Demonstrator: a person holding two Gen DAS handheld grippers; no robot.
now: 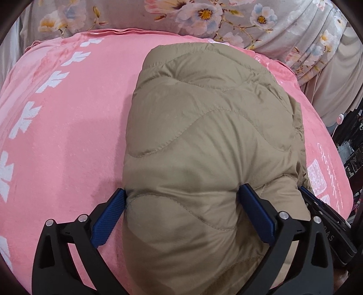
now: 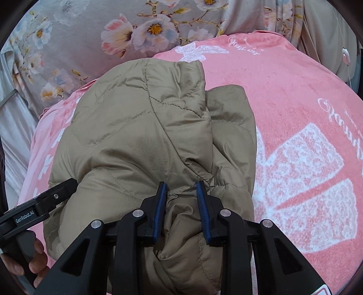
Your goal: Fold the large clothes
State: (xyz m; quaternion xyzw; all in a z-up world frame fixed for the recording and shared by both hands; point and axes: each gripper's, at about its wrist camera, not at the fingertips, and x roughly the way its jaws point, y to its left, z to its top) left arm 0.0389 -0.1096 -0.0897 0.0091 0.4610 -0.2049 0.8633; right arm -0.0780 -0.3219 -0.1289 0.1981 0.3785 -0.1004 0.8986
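A tan quilted puffer jacket (image 1: 204,127) lies folded in a thick bundle on a pink blanket (image 1: 68,127). My left gripper (image 1: 183,195) has its blue pads wide apart on either side of the bundle's near end, pressing into its left edge. In the right wrist view the jacket (image 2: 140,136) shows a folded sleeve or flap on its right side. My right gripper (image 2: 181,188) pinches a bunched fold of the jacket's near edge between its pads. The left gripper also shows in the right wrist view (image 2: 40,204), at the jacket's left side.
The pink blanket (image 2: 295,113) with white bow prints covers the bed. A grey floral quilt (image 1: 226,15) lies bunched along the far edge. Dark furniture (image 1: 349,147) stands at the right of the bed. A white cord with a button (image 2: 346,56) hangs at far right.
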